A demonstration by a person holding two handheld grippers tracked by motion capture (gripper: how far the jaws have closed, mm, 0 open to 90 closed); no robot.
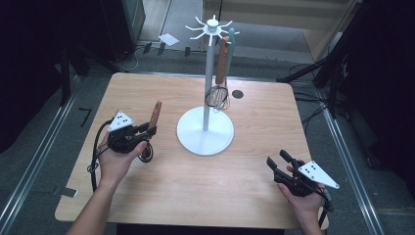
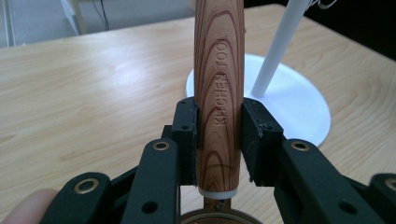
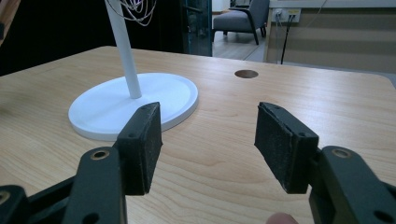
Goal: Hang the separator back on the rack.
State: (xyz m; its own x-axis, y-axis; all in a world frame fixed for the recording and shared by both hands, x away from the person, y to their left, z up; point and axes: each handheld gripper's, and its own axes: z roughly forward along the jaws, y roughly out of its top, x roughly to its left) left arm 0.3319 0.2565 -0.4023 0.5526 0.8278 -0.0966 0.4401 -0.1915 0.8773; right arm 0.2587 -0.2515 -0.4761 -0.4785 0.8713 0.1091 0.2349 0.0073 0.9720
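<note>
Clamping wood-handled utensil (image 2: 218,93): left tool (image 2: 218,140) | right tool (image 3: 208,140) agape, empty, bare tabletop (image 1: 235,191) around

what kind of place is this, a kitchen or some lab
Probably a lab or recording room, not a kitchen: a bare wooden table, dark camera stands beside it, loose floor cables, and an office armchair behind.

One stand (image 1: 206,131), two utensils hanging on it, a whisk (image 1: 218,95) among them, one wood-handled tool (image 2: 218,98), two grippers.
</note>
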